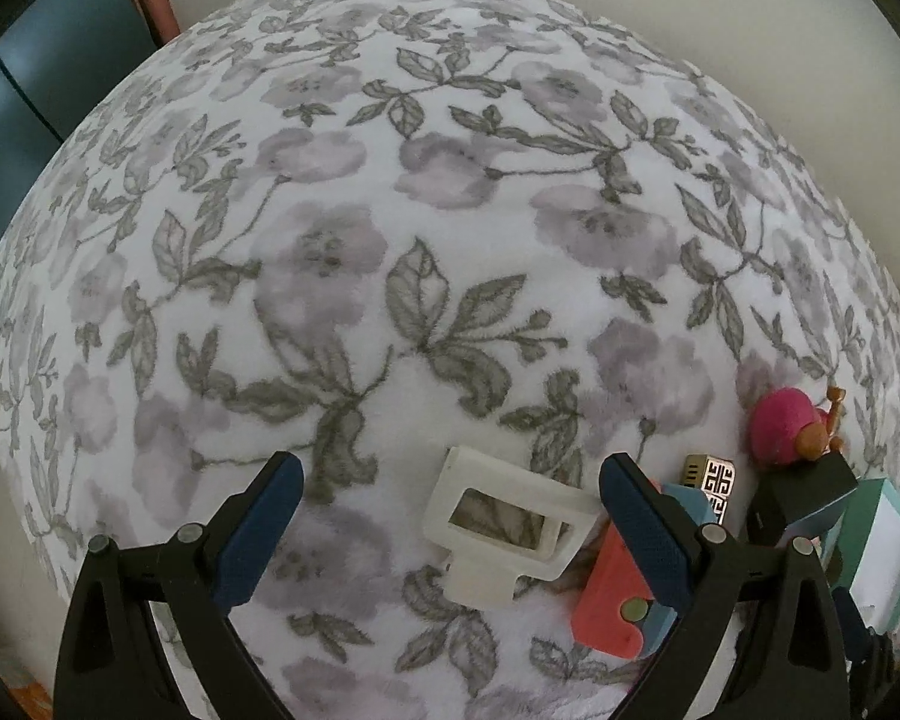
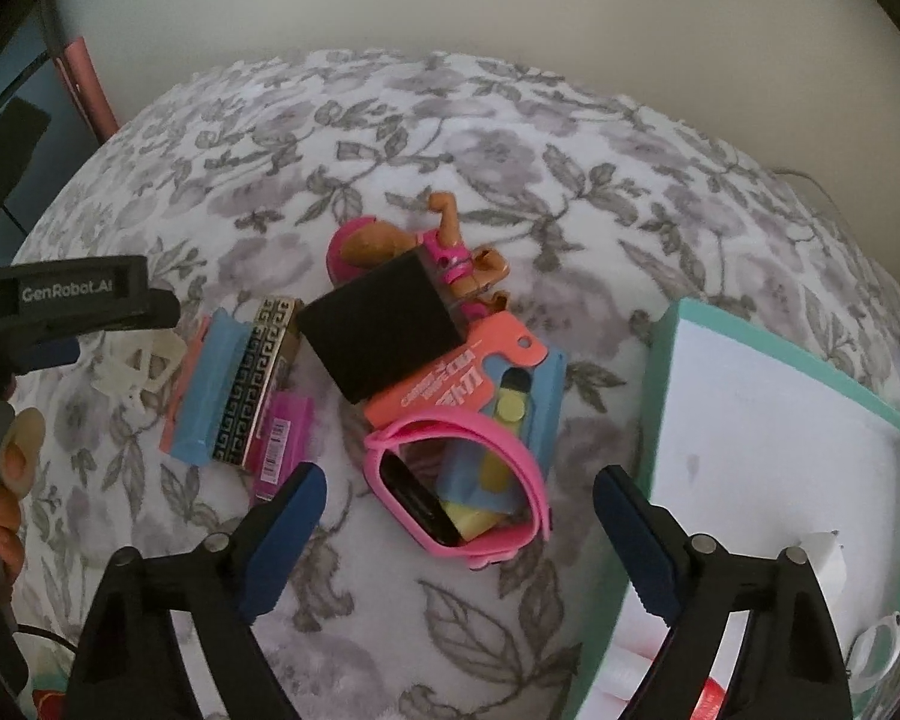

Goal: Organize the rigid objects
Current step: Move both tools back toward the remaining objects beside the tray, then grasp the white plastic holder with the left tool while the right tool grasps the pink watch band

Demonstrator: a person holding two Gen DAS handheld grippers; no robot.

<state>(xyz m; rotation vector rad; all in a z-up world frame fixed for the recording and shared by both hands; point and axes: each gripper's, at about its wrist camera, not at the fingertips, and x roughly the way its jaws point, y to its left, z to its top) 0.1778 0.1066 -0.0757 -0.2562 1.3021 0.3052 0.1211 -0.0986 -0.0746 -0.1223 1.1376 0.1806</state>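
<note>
A heap of small objects lies on the floral blanket [image 2: 510,138]. In the right wrist view I see a pink watch [image 2: 459,483], a black box [image 2: 384,330], a coral and blue card pack [image 2: 498,387], a doll [image 2: 438,252], a gold patterned box [image 2: 258,378] and a magenta item [image 2: 285,444]. My right gripper [image 2: 459,504] is open just above the watch. My left gripper [image 1: 450,492] is open around a white plastic frame [image 1: 507,531], which lies flat on the blanket. A coral pack [image 1: 609,594] sits behind its right finger [image 1: 642,534]. The left gripper also shows at the left of the right wrist view [image 2: 78,300].
A teal-rimmed box with a white inside [image 2: 768,420] stands at the right, with small white parts at its near end. A wall runs behind the blanket. A dark cabinet [image 1: 48,60] is at far left.
</note>
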